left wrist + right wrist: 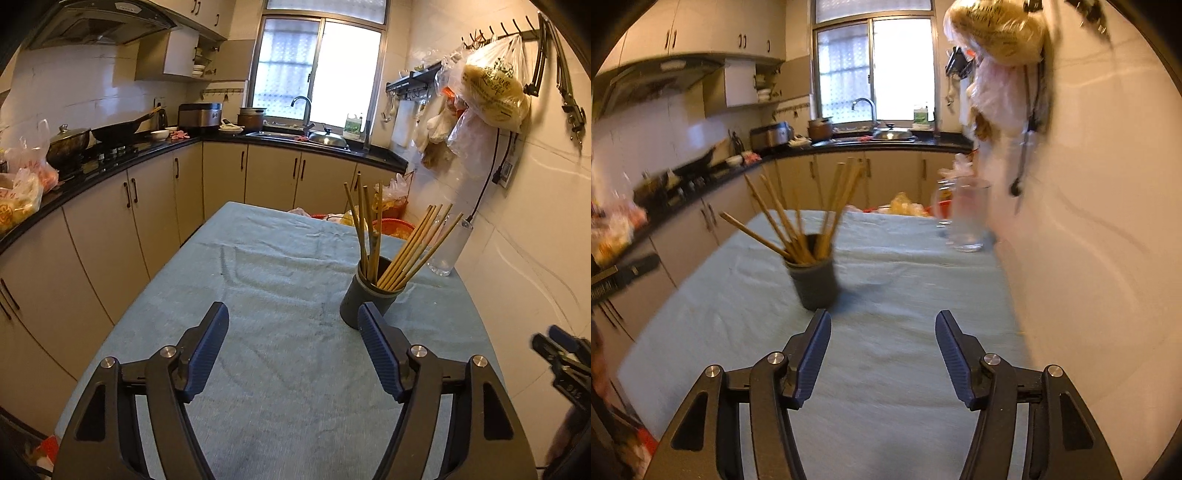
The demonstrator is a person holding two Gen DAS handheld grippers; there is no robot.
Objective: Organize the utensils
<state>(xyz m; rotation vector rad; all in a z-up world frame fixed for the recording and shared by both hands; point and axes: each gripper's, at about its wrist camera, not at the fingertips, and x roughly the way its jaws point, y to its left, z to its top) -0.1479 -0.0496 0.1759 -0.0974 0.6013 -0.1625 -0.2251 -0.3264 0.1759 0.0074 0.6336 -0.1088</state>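
A dark grey utensil holder [364,295] stands on the table's light blue cloth [266,280], with several wooden chopsticks [406,251] fanned out of it. My left gripper [293,314] is open and empty, its right finger just in front of the holder. The right wrist view is blurred; it shows the holder [814,282] and chopsticks [790,225] ahead and left of my right gripper [882,321], which is open and empty above the cloth [905,288]. The right gripper also shows at the left wrist view's right edge [561,354].
A clear glass jug [448,247] stands at the table's right side near the wall, also in the right wrist view [967,214]. Plastic bags [491,88] hang on the right wall. Cabinets and a black counter [110,162] run along the left.
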